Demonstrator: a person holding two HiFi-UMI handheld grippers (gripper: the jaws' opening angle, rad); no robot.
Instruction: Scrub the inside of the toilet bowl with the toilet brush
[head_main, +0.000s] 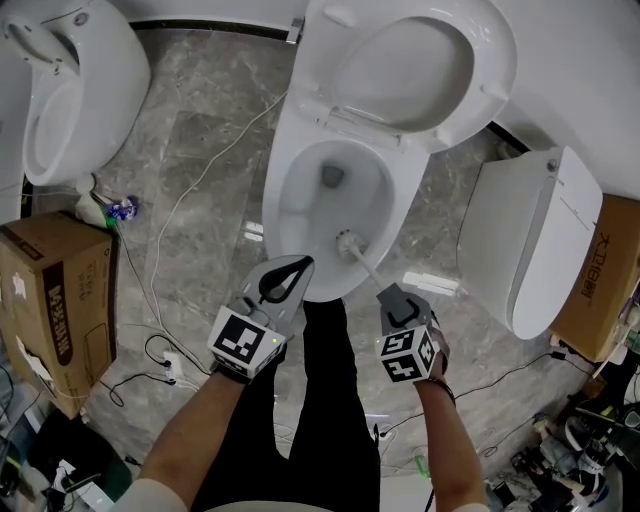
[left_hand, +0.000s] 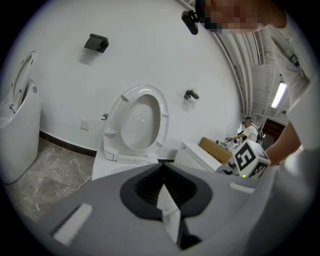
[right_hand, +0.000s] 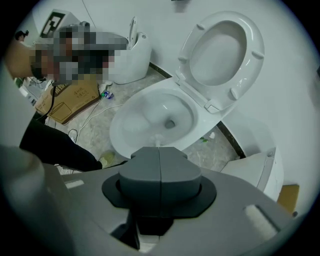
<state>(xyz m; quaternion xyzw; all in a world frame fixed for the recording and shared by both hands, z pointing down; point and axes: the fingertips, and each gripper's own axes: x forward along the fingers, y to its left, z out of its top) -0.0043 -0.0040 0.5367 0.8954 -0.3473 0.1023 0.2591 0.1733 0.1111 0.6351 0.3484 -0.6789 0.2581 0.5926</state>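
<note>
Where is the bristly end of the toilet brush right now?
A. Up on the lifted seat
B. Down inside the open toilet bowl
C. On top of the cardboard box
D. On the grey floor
B: the head of the toilet brush sits inside the toilet bowl, near its front wall, and the handle runs back to the right hand-held gripper, which is shut on it.

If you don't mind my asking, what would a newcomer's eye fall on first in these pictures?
First, the open white toilet at the centre of the head view, with its seat and lid raised. Next, the toilet brush, its head down inside the bowl and its handle clamped in the right gripper. A second toilet stands at the upper left, with a cardboard box below it.
</note>
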